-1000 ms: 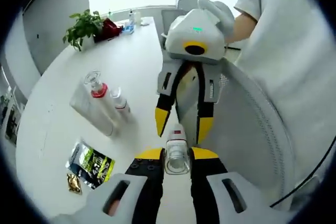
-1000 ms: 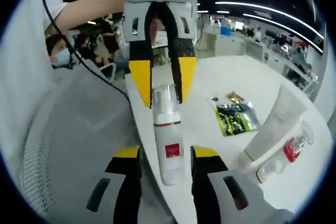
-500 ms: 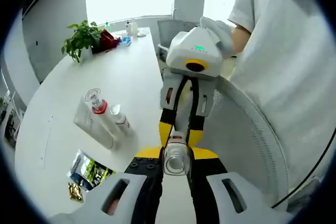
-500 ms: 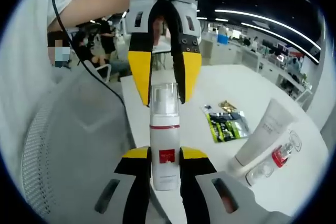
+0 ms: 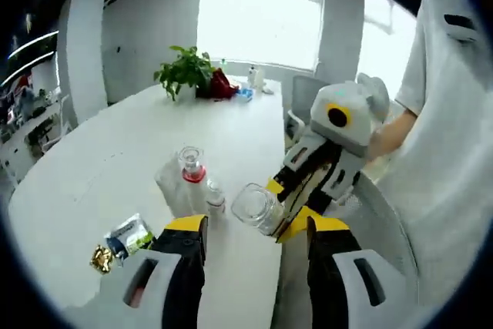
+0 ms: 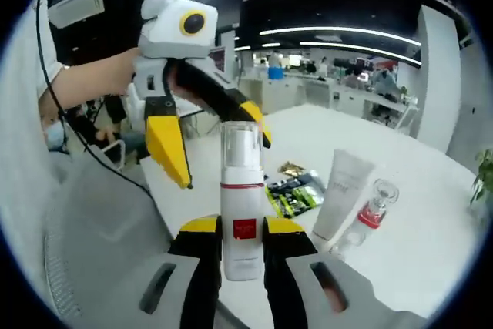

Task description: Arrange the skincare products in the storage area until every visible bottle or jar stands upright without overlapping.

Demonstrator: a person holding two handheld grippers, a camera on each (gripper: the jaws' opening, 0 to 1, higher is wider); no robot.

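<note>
A white pump bottle (image 6: 241, 213) with a red label and clear cap stands upright between the jaws of my right gripper (image 6: 241, 229), which is shut on its body. In the left gripper view the same bottle's clear cap (image 5: 258, 207) points at the camera, held by the right gripper (image 5: 285, 204) coming in from the right. My left gripper (image 5: 258, 226) is open, jaws wide on either side of the cap without touching it. In the right gripper view the left gripper (image 6: 225, 161) hangs open behind the bottle.
On the white table (image 5: 115, 159) lie a white tube (image 6: 343, 198), a clear bottle with a red collar (image 6: 373, 207) and a small bottle (image 5: 214, 194). Green packets (image 6: 293, 194) lie nearby. A potted plant (image 5: 185, 71) stands at the far end. A grey chair back (image 6: 100, 221) is close by.
My right gripper closed on the bottle's body. My left gripper then opened, let go of the cap and drew back. Both views have swung with the hands.
</note>
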